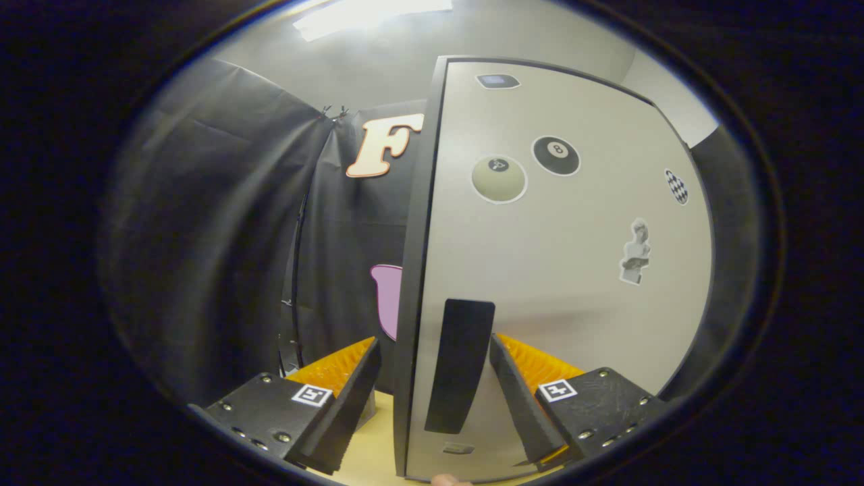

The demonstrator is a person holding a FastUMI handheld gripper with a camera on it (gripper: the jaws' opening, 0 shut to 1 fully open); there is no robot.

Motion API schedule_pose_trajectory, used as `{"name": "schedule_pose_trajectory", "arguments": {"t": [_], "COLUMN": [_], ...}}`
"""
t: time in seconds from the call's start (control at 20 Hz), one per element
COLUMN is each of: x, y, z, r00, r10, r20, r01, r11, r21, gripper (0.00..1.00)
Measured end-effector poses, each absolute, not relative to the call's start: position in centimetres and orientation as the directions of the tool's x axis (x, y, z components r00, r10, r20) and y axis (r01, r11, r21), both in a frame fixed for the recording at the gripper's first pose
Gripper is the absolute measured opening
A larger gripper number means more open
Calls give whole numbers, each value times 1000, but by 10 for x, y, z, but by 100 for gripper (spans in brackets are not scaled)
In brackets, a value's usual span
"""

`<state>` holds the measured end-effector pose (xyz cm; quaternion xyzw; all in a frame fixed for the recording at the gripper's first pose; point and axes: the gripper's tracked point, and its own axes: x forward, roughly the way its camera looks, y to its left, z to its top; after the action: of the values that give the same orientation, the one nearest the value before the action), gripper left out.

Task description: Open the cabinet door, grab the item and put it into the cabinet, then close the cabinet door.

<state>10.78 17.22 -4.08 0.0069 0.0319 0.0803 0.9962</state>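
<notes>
The gripper (432, 398) stands with its fingers spread wide and straddling the free edge of the pale grey flat-panelled cabinet door (560, 270), the left finger at 8 o'clock of the edge, the right at 4 o'clock on the face, neither visibly pressing. Between them stands the black upright slab handle (459, 364); whether the door is ajar cannot be told. Judgement: centre on the handle, close squarely, then swing about the hinge.
</notes>
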Motion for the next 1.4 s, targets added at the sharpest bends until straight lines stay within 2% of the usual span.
{"name": "schedule_pose_trajectory", "arguments": {"t": [0.35, 0.45, 0.5, 0.65, 0.8, 0.9, 1.0, 1.4], "x": [108, 110, 110, 115, 115, 115, 115, 111], "y": [180, 175, 169, 151, 151, 149, 151, 151], "z": [-43, -47, -48, -48, -48, -49, -50, -50], "r00": [985, 988, 991, 994, 993, 993, 991, 989], "r10": [159, 126, 97, 19, 32, 40, 50, 47], "r20": [-63, -84, -95, -104, -111, -113, -126, -141], "r01": [-158, -125, -96, -16, -28, -38, -44, -43], "r11": [987, 992, 995, 1000, 999, 999, 998, 998], "r21": [19, 17, 14, 27, 37, 25, 48, 35], "gripper": [98, 98, 92, 62, 31, 31, 23, 23]}}
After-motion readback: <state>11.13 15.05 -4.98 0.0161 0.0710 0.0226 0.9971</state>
